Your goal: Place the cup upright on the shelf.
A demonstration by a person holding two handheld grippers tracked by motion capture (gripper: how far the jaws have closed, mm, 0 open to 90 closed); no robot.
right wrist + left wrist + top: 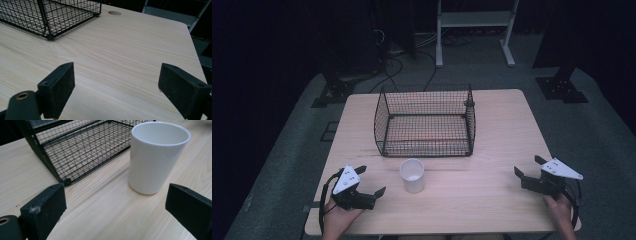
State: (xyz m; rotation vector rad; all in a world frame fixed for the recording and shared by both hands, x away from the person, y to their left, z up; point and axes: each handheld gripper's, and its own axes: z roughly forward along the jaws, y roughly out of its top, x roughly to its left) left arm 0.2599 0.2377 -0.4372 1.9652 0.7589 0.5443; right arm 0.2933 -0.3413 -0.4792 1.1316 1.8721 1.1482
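**Two grippers being held spread at the near edge of the table**

In the high view, the left gripper (372,181) is being held low at the lower left of the frame, its jaws spread wide and nothing being pinched between them; the left hand (338,216) is being kept behind it at the table's bottom edge. At the lower right, the right gripper (527,166) is being held by the right hand (559,205) in a mirrored pose, its jaws likewise parted and empty, angled toward the upper left of the frame.

A white cup (412,175) is being shown upright on the wooden table (492,200), just below centre, nearer the left gripper than the right. Above it, at the frame's centre, a black wire basket (425,121) is being shown, apart from the cup.

In the left gripper view, the cup (156,157) is being seen close up at the upper right, beyond the gap between the jaws and toward the right-hand jaw, with the basket (75,147) at the upper left. Whether the cup is holding anything cannot be told for certain, though its interior appears bare.

In the right gripper view, bare table (120,57) is being framed between the spread jaws, a corner of the basket (50,15) at the upper left, and a round hole (114,13) in the tabletop at the top centre.
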